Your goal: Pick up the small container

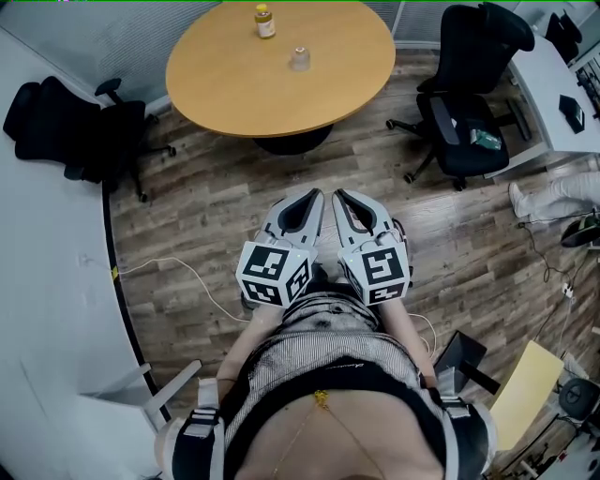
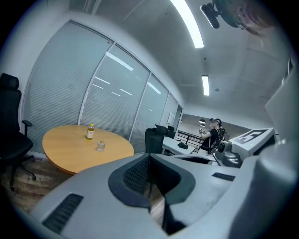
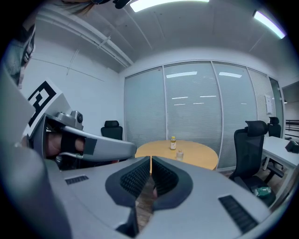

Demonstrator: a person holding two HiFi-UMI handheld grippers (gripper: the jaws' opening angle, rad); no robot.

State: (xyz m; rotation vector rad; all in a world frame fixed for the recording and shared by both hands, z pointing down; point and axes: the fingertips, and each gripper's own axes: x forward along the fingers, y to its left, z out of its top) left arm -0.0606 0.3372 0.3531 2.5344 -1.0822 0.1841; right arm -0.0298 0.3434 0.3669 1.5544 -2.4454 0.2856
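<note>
Container placement is read best from the head view: the small container (image 1: 299, 59), clear and capped, is stood upright on the round wooden table (image 1: 234, 94), in the far half of its top. A yellow bottle (image 1: 265, 21) is stood near it, closer to the far edge, and the two are set apart, not touching.

The table is flanked by a black office chair (image 1: 80, 127) at the left, beside a curved white wall, and by a second black office chair (image 1: 464, 127) at the right, next to a white desk (image 1: 548, 112). Behind the table, a glass partition (image 3: 196, 107) with closed blinds is seen in both gripper views. The plank floor (image 1: 206, 206) is crossed by a thin white cable (image 1: 178, 272).

Both tools are held side by side in front of the person's torso, over the floor and well apart from the table, pointed towards it. The left hand-held gripper (image 1: 313, 193) is closed, its jaws brought together with nothing between them. The right hand-held gripper (image 1: 341, 193) is likewise closed and empty: its pads are met at the tips, and only a sliver of floor is seen through the gap lower down. The small container is touched by neither.
</note>
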